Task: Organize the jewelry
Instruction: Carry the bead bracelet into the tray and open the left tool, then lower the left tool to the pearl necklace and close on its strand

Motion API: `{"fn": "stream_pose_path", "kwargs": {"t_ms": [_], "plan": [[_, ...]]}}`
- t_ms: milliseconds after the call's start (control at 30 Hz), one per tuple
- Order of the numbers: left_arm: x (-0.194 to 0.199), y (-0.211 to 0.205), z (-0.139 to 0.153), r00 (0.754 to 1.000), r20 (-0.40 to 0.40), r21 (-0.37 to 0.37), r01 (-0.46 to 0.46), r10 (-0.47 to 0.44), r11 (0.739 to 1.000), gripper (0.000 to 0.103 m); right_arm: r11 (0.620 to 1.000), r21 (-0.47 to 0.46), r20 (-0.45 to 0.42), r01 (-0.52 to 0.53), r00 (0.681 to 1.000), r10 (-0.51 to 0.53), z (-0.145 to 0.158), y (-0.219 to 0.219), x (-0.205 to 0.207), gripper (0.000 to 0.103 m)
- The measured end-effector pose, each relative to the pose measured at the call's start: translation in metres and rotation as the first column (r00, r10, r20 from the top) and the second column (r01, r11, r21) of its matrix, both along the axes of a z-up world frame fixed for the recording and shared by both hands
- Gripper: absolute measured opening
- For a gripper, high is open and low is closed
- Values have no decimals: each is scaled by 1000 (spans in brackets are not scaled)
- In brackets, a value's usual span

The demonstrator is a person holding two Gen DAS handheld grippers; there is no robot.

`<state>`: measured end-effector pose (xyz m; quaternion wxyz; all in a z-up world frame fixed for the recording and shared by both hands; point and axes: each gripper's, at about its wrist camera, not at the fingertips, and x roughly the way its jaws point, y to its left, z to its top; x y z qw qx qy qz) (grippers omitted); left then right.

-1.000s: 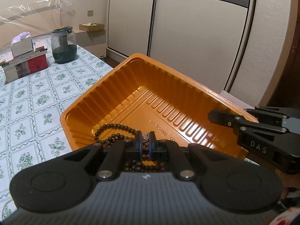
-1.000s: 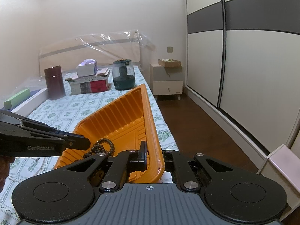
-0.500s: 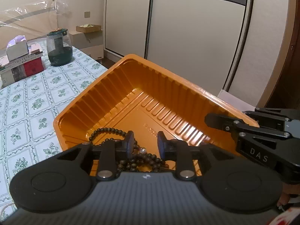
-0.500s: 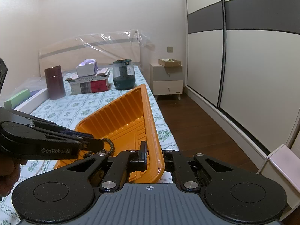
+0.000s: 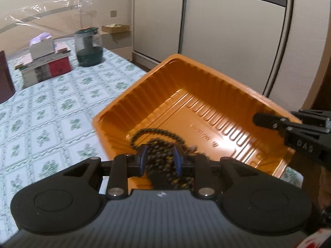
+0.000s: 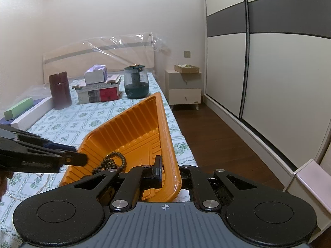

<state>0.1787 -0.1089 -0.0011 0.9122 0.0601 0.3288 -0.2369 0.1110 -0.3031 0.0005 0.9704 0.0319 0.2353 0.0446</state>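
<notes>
Orange plastic tray [image 6: 132,132], tilted above the bed [image 6: 68,119], pinched at its rim by the right tool [image 6: 169,172]. Dark bead bracelet [image 5: 157,136] heaped at the tray's 6 o'clock corner; left tool [image 5: 160,160] spread above it. Further tilt risks spilling beads over the low wall.

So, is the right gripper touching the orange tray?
Touching. In the right wrist view the right gripper is shut on the orange tray: its fingers press against the tray's near wall, no gap showing.
</notes>
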Motion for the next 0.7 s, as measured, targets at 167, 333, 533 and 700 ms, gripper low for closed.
{"fn": "stream_pose_path", "kwargs": {"t_ms": [167,333,533,700], "plan": [[-4,22,-4,999,-12,22,-39,39,999,24,1000,-5,0,0,1000,0,1,1,0,7],[-15,57,-10,995,-6,59,-102,102,993,24,1000,-7,-1,0,1000,0,1,2,-1,7],[-34,107,-20,981,-4,90,-195,196,977,24,1000,-10,-3,2,1000,-2,1,3,-1,7],[-50,133,-31,975,10,123,-223,224,967,24,1000,-15,-4,2,1000,-2,0,3,0,7]]}}
